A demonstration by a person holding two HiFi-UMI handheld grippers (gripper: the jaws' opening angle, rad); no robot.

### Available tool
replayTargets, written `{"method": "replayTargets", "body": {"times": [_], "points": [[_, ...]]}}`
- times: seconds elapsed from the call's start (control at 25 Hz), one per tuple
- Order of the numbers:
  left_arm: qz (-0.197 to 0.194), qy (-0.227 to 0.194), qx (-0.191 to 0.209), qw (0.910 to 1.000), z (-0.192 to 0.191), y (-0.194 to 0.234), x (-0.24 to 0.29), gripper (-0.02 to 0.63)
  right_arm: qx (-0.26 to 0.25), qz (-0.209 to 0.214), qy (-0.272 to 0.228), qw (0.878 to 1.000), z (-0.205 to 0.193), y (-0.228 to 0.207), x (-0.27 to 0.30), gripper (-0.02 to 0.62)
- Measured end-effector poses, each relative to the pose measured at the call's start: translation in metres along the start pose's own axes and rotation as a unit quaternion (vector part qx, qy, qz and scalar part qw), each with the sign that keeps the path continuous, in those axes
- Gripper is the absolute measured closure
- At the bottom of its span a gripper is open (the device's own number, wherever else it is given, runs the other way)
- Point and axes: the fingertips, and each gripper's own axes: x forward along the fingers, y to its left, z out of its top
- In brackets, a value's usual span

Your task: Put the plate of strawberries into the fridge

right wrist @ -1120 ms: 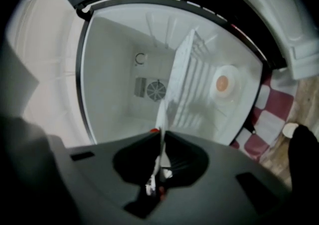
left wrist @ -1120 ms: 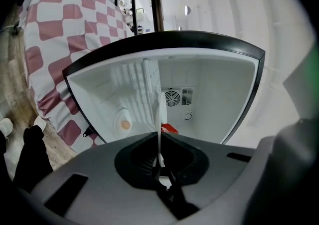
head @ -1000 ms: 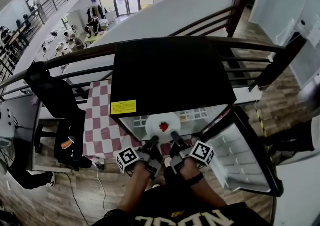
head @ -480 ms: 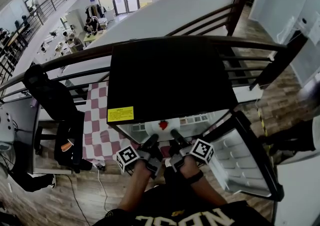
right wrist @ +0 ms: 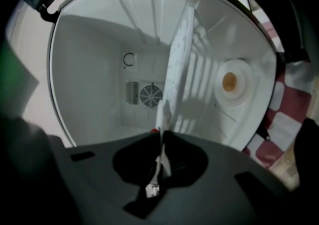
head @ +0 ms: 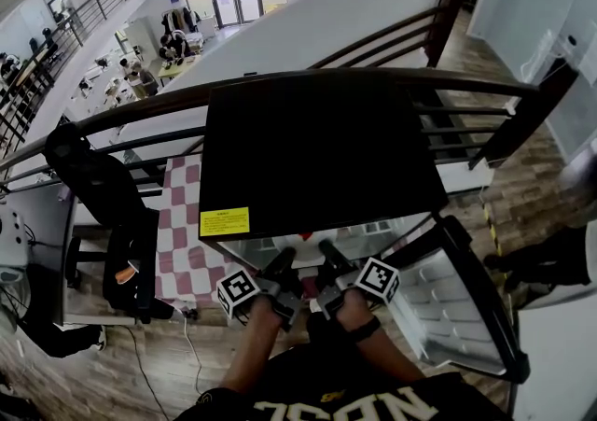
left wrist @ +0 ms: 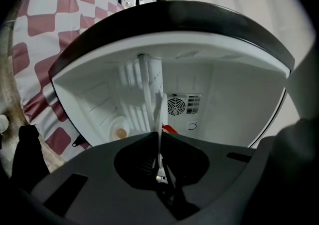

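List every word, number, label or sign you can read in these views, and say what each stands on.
Yellow label on the black fridge top: print too small to read.
Yellow lettering on the person's dark shirt: cut by the frame edge, unreadable.
Cubes on the left tongs and right tongs: square black-and-white markers, no words.
Round mark beside the fridge's fan: a symbol, no letters.

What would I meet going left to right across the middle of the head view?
Black office chair, red-and-white checked cloth, yellow rectangular sticker, left gripper, right gripper, open white-lined fridge door.
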Motion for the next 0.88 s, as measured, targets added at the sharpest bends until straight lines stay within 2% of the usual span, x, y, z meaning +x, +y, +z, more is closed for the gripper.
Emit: {"method": "replayTargets", "body": {"times": [0.36, 0.52, 0.64, 0.8, 0.84, 0.88], "points": [[-0.002, 0.006, 0.001, 1.0, 0.003, -0.001, 0.004, 0.571, 0.001, -0.005, 0.007, 1.0, 0.0, -0.002, 0.0, 0.561], [-0.014, 0.006, 0.001, 0.9999, 0.001, -0.008, 0.005, 0.571, -0.003, -0.008, 0.009, 1.0, 0.0, -0.004, 0.001, 0.561], [-0.024, -0.008, 0.015, 0.9996, 0.003, -0.006, 0.004, 0.571, -0.012, -0.007, 0.009, 1.0, -0.001, 0.0, 0.001, 0.561], [-0.028, -0.017, 0.057, 0.9978, 0.007, -0.007, 0.0, 0.568, -0.061, -0.003, 0.023, 0.998, 0.0, 0.004, 0.002, 0.558], [-0.034, -0.011, 0.069, 0.9969, 0.005, -0.013, -0.001, 0.562, -0.075, 0.002, 0.026, 0.997, -0.001, 0.007, 0.002, 0.541], [-0.044, -0.003, 0.081, 0.9958, 0.002, -0.02, -0.002, 0.523, -0.089, 0.008, 0.027, 0.996, -0.001, 0.011, 0.001, 0.498]]}}
